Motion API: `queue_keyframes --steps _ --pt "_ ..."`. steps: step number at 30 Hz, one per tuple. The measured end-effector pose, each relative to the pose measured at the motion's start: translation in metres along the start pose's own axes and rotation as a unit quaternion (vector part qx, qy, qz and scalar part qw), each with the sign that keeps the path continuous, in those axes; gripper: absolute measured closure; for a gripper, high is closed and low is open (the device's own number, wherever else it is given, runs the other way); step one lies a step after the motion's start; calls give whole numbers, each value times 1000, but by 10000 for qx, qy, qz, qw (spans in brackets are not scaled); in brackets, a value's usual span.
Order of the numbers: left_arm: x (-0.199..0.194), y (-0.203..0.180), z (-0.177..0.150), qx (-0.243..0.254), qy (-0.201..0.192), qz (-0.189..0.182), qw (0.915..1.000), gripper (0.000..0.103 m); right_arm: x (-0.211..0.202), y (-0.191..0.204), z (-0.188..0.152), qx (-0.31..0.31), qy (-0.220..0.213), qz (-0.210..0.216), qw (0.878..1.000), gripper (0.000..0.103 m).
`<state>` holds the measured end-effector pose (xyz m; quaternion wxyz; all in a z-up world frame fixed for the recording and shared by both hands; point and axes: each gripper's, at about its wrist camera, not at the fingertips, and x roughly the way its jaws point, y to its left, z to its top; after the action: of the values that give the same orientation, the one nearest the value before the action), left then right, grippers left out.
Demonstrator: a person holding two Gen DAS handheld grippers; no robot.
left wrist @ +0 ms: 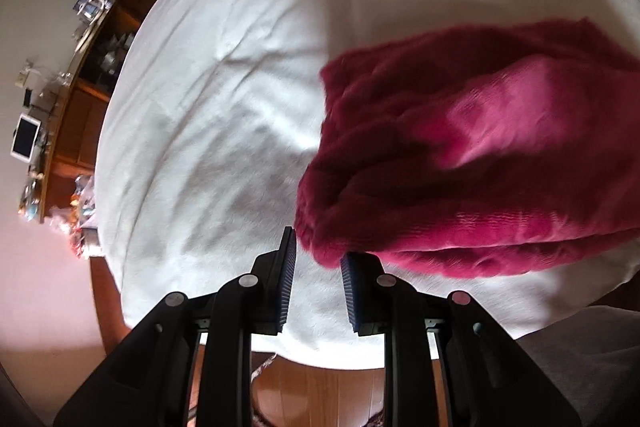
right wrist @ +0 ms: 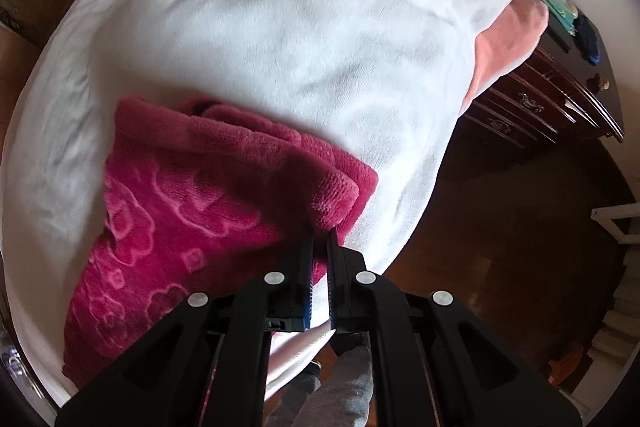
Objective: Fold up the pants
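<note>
We hold one set of tongs in each hand over the bed [left wrist: 208, 131], which is covered by a white sheet. The pants [left wrist: 472, 155], a magenta fleece pair with an embossed pattern, lie on the sheet as a folded bundle near the bed's near edge.

Left tongs [left wrist: 318, 259]: spread, nothing between the pads. The bundle's near-left corner sits right at the tips, touching or almost touching the right-hand pad; blur prevents a firmer call. From this side the pants extend forward and to the right of the tongs.

Right tongs [right wrist: 320, 247]: fingers drawn close together, with the bundle's near-right corner running into the narrow gap. We judge them to be pinching that corner, though the contact itself is in shadow. From this side the pants extend forward and to the left.

Key relation: the bundle's long axis runs side to side between our two hands, with one near corner at each set of tongs. Both are about equally near; only the right has a hold.

Judgement: the fold looks well advanced. The next move likely needs the left tongs to close on their corner so both ends lift evenly; a one-sided pull could drag the bundle open.
</note>
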<state>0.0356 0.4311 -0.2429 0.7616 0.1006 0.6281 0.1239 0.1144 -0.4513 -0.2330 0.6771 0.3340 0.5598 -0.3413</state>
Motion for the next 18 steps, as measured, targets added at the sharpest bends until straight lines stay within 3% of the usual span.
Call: queue_keyframes --steps 7,12,16,17,18 --pt "6 3 -14 -361 362 210 9985 79 24 -12 5 -77 276 129 9995 97" --pt "5 17 -23 -1014 536 363 9927 79 39 -17 12 -163 444 250 9986 94" --pt "-4 24 -28 -1871 527 -158 9808 79 47 -22 17 -251 500 231 9982 89" --pt "-6 24 -27 -2145 480 -421 9746 76 49 -22 17 -283 513 216 9980 89" --pt "-8 22 -27 -2407 453 -700 9670 66 50 -23 18 -319 530 209 9979 89"
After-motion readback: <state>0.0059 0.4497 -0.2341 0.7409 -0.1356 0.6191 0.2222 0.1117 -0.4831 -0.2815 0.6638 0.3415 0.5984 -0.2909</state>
